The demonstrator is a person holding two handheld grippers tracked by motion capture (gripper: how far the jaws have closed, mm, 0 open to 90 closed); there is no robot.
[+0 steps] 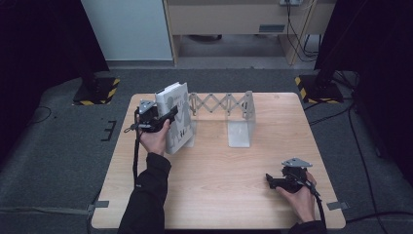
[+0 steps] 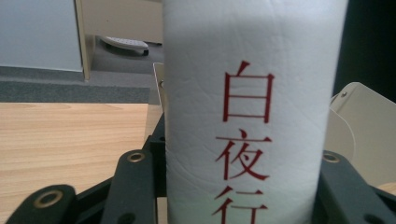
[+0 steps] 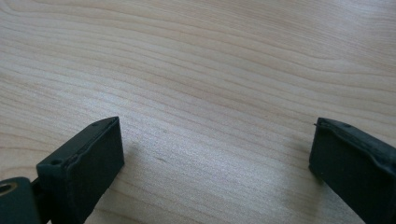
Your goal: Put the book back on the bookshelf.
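Risk: thick white book (image 1: 176, 117), clamped at its spine by your left gripper (image 1: 168, 116) upper left, may topple against the metal expanding bookend rack (image 1: 229, 112); right gripper (image 1: 272, 181) rests released.

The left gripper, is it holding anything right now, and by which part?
Yes. The left gripper is clamped on the white book, one jaw on each side of its spine. The right gripper holds nothing.

**Dim room, evenly lit tabletop**

The high view is soft and slightly grainy; the wooden table (image 1: 219, 185) catches diffuse light, seemingly from overhead, while the far corners sink into black. In the left gripper view the white book (image 2: 252, 107) sits bright, faintly blurred. Short soft shadows lie beside the right gripper (image 3: 217, 158) jaws.
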